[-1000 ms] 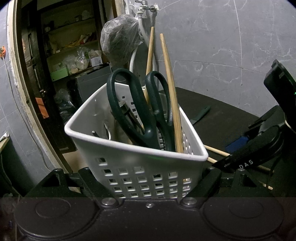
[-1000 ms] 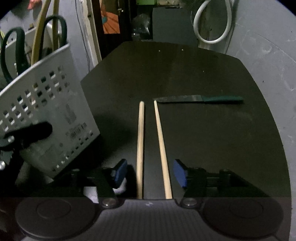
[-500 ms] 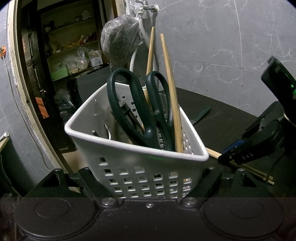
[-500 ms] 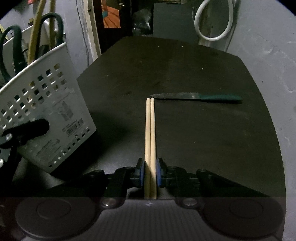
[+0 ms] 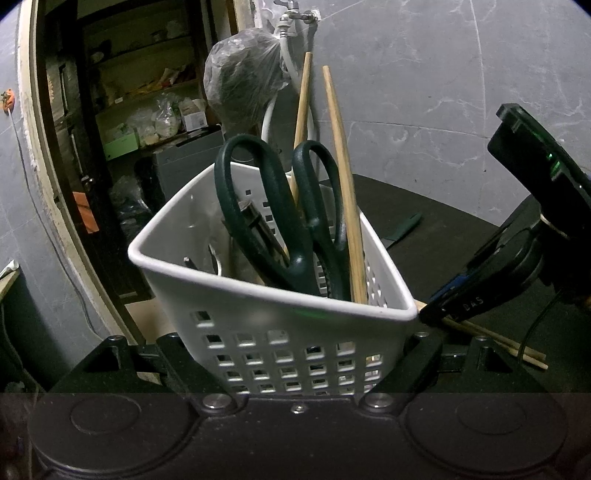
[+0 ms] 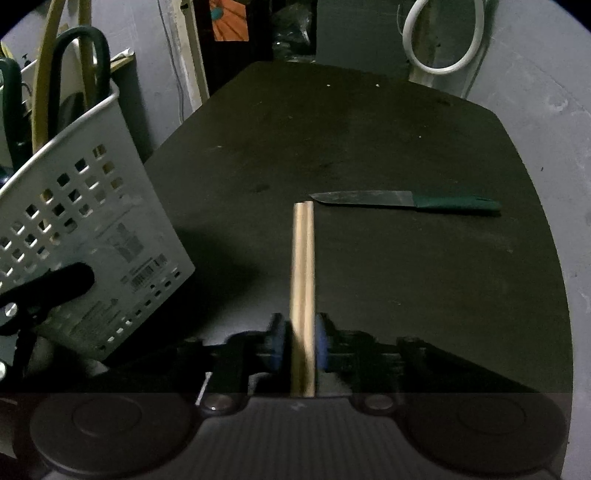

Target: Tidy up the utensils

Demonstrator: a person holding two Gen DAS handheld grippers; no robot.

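My left gripper (image 5: 299,354) is shut on the white perforated basket (image 5: 258,295), which is tilted. Green-handled scissors (image 5: 273,221) and two wooden chopsticks (image 5: 343,192) stand inside it. In the right wrist view the basket (image 6: 85,214) is at the left. My right gripper (image 6: 300,347) is shut on a pair of wooden chopsticks (image 6: 303,266), pressed side by side between its blue pads (image 6: 276,345) and lifted slightly off the black table (image 6: 369,129). A knife with a green handle (image 6: 406,200) lies flat just beyond the chopstick tips. In the left wrist view the right gripper (image 5: 458,306) sits at the right.
A grey wall borders the table on the right. A white hose (image 6: 443,40) hangs at the far end. A plastic bag (image 5: 243,85) hangs from a tap (image 5: 291,11) behind the basket. A dark doorway with shelves (image 5: 140,122) opens on the left.
The right gripper's jaws closed on the two chopsticks, pushing them together, and lifted them a little off the table. The left gripper and basket stayed still.
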